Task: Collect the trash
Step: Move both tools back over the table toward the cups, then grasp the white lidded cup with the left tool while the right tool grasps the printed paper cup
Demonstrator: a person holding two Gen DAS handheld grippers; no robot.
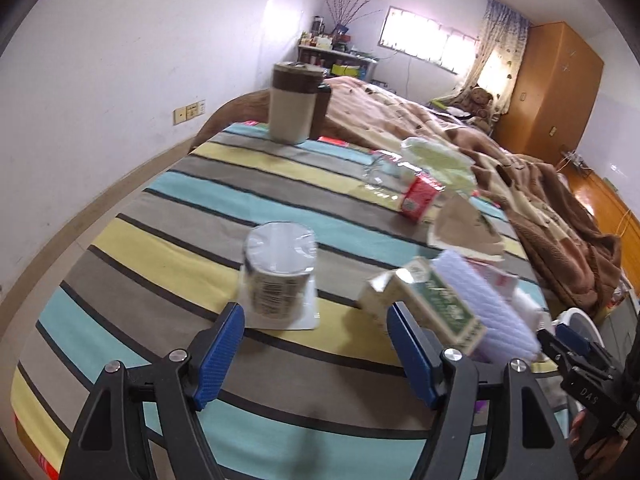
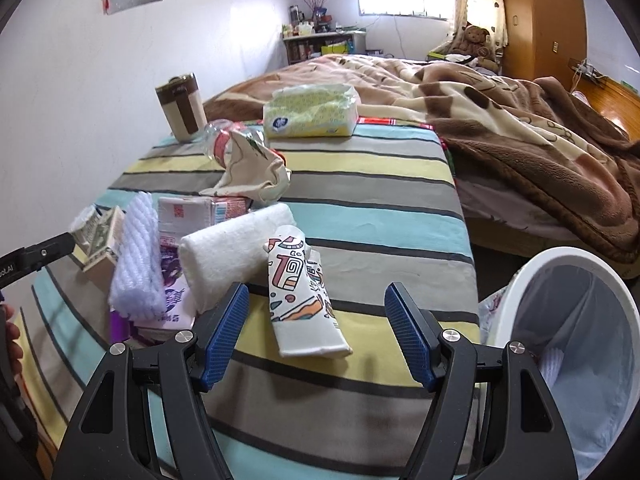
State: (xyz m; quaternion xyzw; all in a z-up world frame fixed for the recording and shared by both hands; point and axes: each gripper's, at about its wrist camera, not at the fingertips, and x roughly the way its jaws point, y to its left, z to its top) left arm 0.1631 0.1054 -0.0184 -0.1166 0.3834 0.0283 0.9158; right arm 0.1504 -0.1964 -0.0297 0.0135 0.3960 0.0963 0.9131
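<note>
1. Right gripper: blue ribbed pads spread apart, nothing between them, no contact with anything.
2. Left gripper: pads likewise apart and empty.
3. Nearest trash to right gripper: flattened white paper cup with multicolour cartoon print, lying flat on the striped blue, yellow and grey cloth-covered table, just ahead of the pads, slightly toward the left pad.
4. Cup long axis: runs roughly away from the tongs, tilted a little leftward at the far end. Judgement: closing across its narrow width looks feasible with the jaws as they stand.
5. White round bin with pale plastic liner: low at right, beside the table edge, mouth tilted toward the camera. Right hand clearly the nearer to it.
6. Nearest to left gripper: short cylindrical can with shiny film-sealed top and barcode label, upright on a white card, just beyond the left pad.
7. Textures: cup creased, stiff paper; can rigid, smooth; cloth soft, so thin items may need a low approach.
</note>
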